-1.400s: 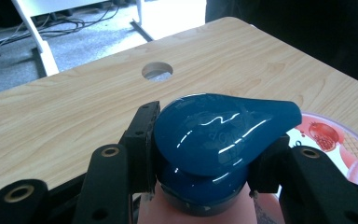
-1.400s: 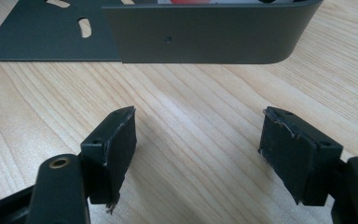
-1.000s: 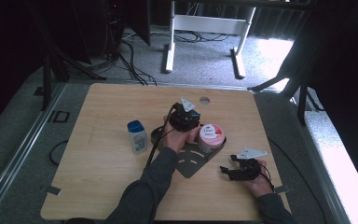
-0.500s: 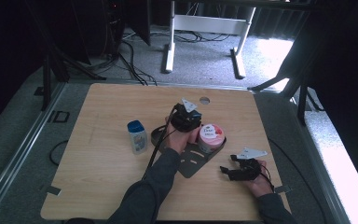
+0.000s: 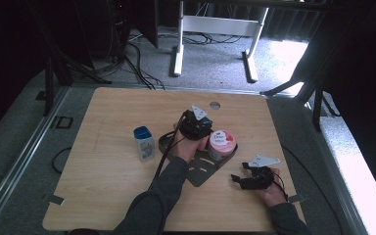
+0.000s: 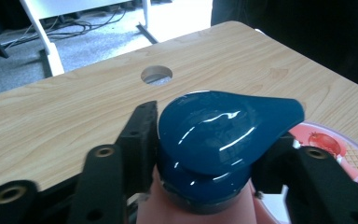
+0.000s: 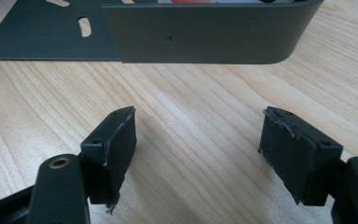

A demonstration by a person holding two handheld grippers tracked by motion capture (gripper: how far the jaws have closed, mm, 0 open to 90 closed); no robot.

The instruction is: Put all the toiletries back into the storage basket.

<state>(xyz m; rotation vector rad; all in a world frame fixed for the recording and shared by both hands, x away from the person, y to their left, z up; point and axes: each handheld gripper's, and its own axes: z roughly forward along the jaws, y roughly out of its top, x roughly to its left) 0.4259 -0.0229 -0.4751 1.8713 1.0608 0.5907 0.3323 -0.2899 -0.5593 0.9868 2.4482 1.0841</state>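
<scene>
Flanking a glossy, rounded blue cap point(image 6: 214, 135), matte black jaws.

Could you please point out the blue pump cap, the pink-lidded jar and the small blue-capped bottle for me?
Blue pump cap point(image 6: 214, 128): left gripper view, on its glossy top.
Pink-lidded jar point(image 5: 222, 139): high view, on the lid.
Small blue-capped bottle point(image 5: 144, 147): high view, on its pale body.
</scene>
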